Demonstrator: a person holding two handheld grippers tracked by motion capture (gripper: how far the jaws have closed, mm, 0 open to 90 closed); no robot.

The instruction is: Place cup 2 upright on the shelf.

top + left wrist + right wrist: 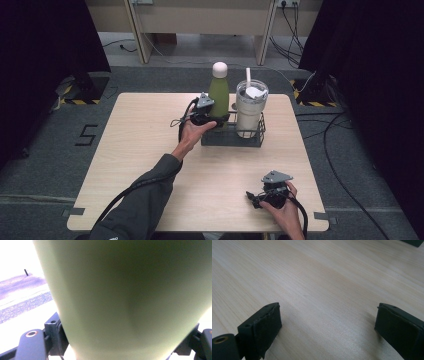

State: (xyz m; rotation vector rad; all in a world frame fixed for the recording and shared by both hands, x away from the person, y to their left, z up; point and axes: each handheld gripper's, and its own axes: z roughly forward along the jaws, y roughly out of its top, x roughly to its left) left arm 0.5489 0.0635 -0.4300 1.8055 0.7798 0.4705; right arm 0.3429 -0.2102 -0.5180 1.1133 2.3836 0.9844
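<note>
A green bottle (218, 91) with a white cap stands upright in the left half of a black wire basket (233, 138) at the table's far middle. My left gripper (216, 119) is shut on the bottle's lower body from the left side. In the left gripper view the green bottle (125, 295) sits close between the black fingers (53, 332). Whether its base rests on the basket floor I cannot tell. My right gripper (253, 196) hovers low over the front right of the table, open, with bare wood between its pads (265, 325).
A pale tumbler (249, 111) with a lid and straw stands in the basket's right half, right beside the bottle. The light wooden table (150, 130) has bare wood to the left and front. A dark corner of the basket (415, 242) shows far off.
</note>
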